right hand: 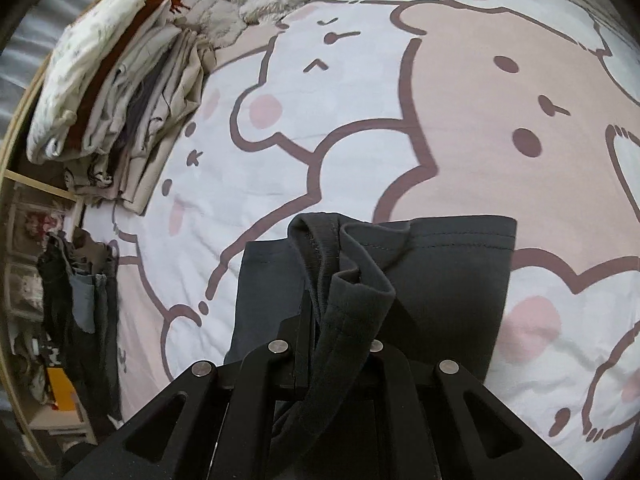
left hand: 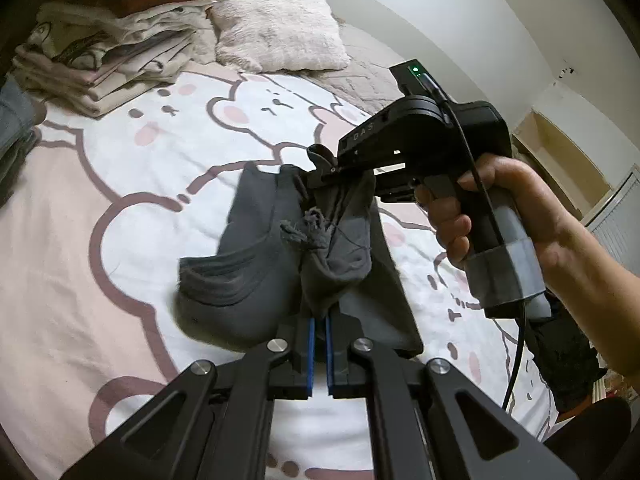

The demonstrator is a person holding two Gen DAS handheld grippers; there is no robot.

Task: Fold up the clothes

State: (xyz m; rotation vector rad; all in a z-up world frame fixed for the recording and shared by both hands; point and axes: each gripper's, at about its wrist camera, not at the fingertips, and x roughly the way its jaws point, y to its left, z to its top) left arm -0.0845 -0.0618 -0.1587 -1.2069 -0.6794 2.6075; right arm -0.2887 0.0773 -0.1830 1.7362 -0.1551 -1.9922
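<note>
A dark grey garment (left hand: 256,268) lies partly folded on the bed, with part of it lifted. My left gripper (left hand: 319,332) is shut on a bunched lower part of it, between the blue pads (left hand: 310,354). My right gripper (left hand: 320,178), held in a hand, is shut on the garment's upper edge and holds it above the bed. In the right wrist view the garment (right hand: 440,280) spreads below the right gripper (right hand: 324,336), with a hemmed edge pinched between its fingers.
A stack of folded clothes (left hand: 108,48) sits at the bed's far left, also in the right wrist view (right hand: 116,104). A fluffy pillow (left hand: 276,24) lies behind it. The bear-print bedsheet (left hand: 132,184) covers the bed. Dark clothes (right hand: 80,296) hang off the bed's edge.
</note>
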